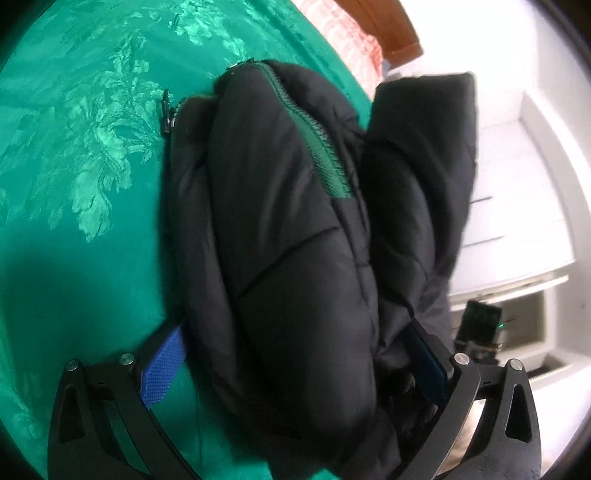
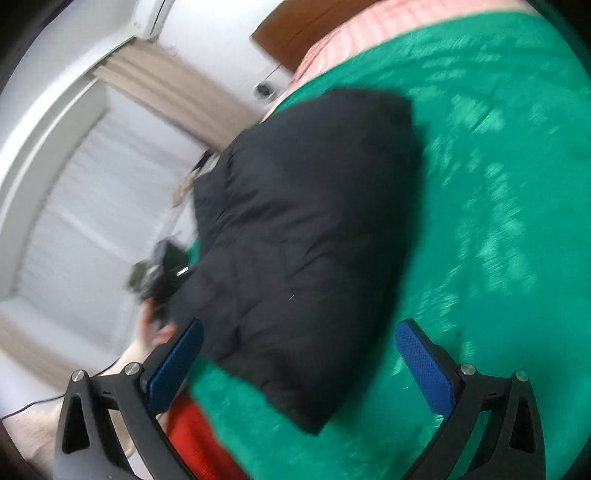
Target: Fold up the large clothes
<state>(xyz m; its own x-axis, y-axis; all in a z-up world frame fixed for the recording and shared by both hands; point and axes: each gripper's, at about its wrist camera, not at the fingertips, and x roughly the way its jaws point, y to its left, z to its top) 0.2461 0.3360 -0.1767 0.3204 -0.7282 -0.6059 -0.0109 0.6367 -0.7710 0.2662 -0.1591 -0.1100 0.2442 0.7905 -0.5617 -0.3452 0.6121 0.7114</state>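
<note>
From my left wrist view, the black puffer jacket (image 1: pixel 295 229) fills the centre of the frame, bunched into thick padded rolls on the green floral bedspread (image 1: pixel 85 155). A green zipper tape (image 1: pixel 317 144) runs from about 12 o'clock down toward the middle, and a metal zipper pull (image 1: pixel 168 114) pokes out at roughly 10 o'clock. My left gripper (image 1: pixel 295 365) has its jaws spread wide with the jacket's bulk sitting between them; the blue pad (image 1: pixel 162 369) at 7 o'clock lies against the fabric edge, and the other pad at 5 o'clock is half buried in folds. I cannot tell whether they are actually pinching it. White drawers (image 1: pixel 517 192) sit at 3 o'clock.

My right wrist view is blurred. The same jacket (image 2: pixel 303 240) lies as a dark mound at centre on the bedspread (image 2: pixel 498 221), with a pink pillow (image 2: pixel 351 33) at 12 o'clock. My right gripper (image 2: pixel 299 365) is spread apart and holds nothing, the jacket's near edge lying between its fingers.
</note>
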